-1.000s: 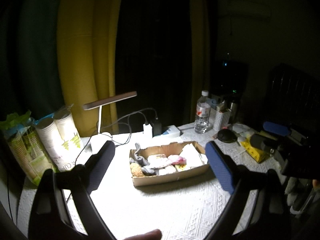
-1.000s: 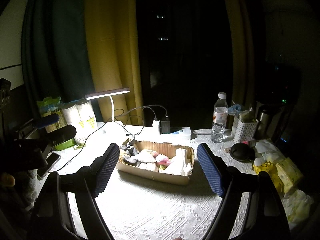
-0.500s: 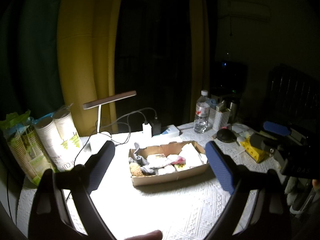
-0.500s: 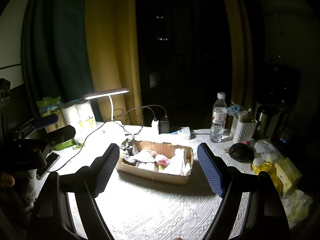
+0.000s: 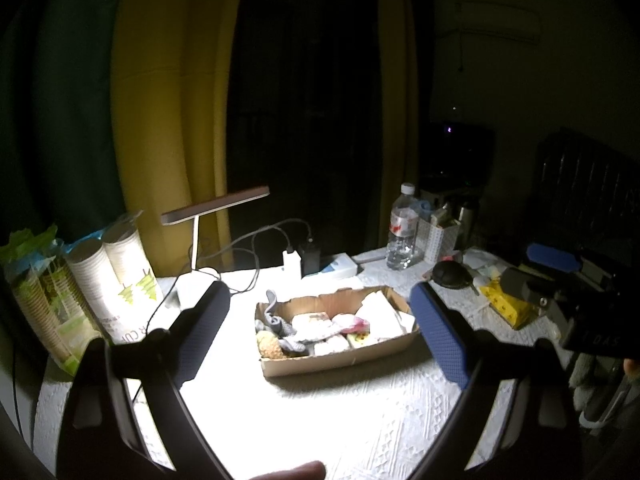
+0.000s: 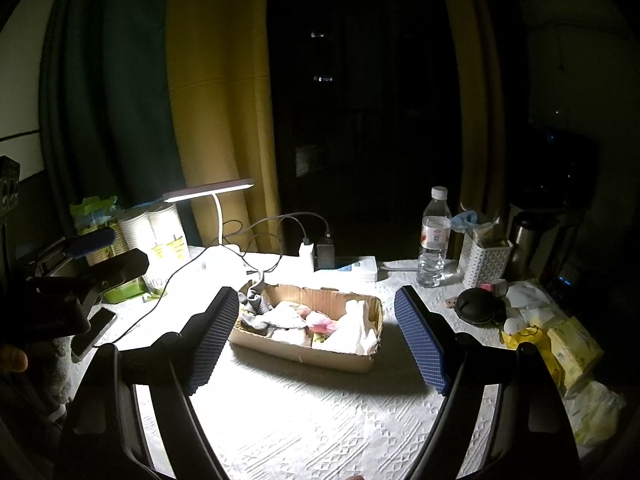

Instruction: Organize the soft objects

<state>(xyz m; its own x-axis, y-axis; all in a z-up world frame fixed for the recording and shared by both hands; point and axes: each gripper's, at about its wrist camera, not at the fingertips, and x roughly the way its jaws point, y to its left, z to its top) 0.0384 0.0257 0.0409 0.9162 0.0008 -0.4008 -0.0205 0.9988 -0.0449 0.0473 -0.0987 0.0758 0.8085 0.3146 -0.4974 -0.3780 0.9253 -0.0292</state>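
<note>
Little has changed over the last second: both views have only drifted slightly. My left tool (image 5: 320, 320) and right tool (image 6: 316, 328) are spread wide, holding nothing, above the table (image 6: 304, 420). The soft things (image 6: 288, 320) lie together in the cardboard box (image 6: 320, 356), which fits either sorted or unsorted.
</note>
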